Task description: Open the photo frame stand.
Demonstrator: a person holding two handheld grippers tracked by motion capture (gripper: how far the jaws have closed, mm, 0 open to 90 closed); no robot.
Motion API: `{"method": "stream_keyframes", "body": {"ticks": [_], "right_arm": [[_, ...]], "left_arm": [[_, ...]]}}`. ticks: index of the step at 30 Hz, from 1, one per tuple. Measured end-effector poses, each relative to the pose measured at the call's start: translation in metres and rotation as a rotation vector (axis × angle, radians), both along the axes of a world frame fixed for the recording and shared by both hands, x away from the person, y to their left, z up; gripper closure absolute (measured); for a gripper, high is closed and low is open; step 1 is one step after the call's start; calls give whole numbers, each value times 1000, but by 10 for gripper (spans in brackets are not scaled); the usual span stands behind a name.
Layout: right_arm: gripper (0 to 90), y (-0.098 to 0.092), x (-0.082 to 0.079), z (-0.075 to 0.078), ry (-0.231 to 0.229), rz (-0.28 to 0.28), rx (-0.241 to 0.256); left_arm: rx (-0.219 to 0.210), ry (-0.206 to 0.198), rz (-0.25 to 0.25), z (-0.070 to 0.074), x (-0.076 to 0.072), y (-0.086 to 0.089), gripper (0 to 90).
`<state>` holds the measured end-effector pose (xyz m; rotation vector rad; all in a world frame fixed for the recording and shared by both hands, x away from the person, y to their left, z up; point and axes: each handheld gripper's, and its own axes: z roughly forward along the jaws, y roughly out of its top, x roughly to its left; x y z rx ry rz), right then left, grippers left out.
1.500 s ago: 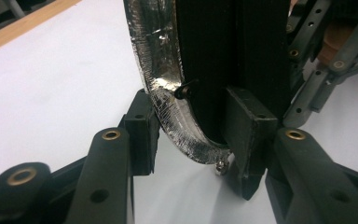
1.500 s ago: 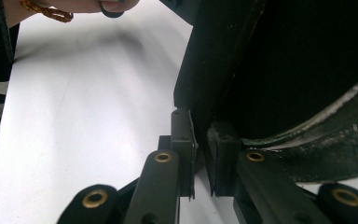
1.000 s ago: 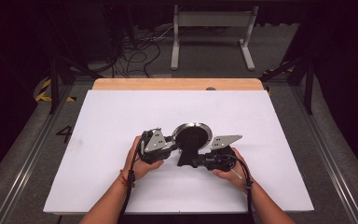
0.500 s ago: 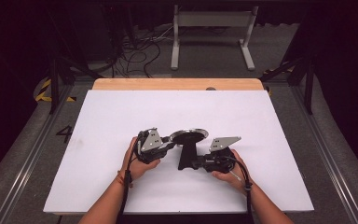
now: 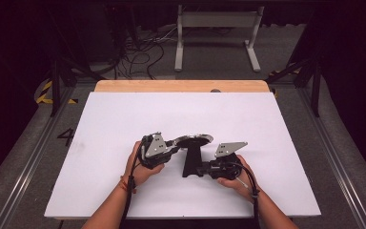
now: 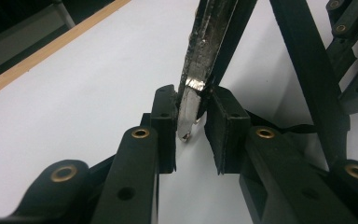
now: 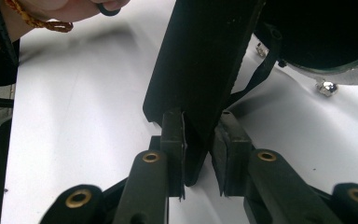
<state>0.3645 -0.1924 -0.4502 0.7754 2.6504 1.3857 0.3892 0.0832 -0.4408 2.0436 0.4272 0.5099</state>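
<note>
Tipping flat since a second ago, the round pan (image 5: 194,140) now shows edge-on above the white worktop (image 5: 267,143), near its front middle. Along the left claw (image 6: 189,122), both pads clamp the pan's silvery rim. Along the right claw (image 7: 198,140), they clamp its black handle (image 7: 200,70).

I see a round pan (image 5: 193,140) with a silvery rim, tipped nearly edge-on above the white table, its black handle (image 5: 191,162) pointing toward me
</note>
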Motion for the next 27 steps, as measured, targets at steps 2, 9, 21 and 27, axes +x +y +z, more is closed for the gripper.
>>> {"method": "stream_keyframes", "body": {"ticks": [2,9,21,27], "right_arm": [[760,0,-1,0,-2,0,-10],[757,1,-3,0,-20,-5,-29],[705,-4,-5,8,-47,-48,-49],[667,-9,-6,15,-71,-61,-50]], "left_arm": [[15,-8,-6,0,-1,0,739],[12,-1,-4,-1,-2,1,740],[5,30,-4,0,0,7,696],[10,33,-14,3,0,11,678]]}}
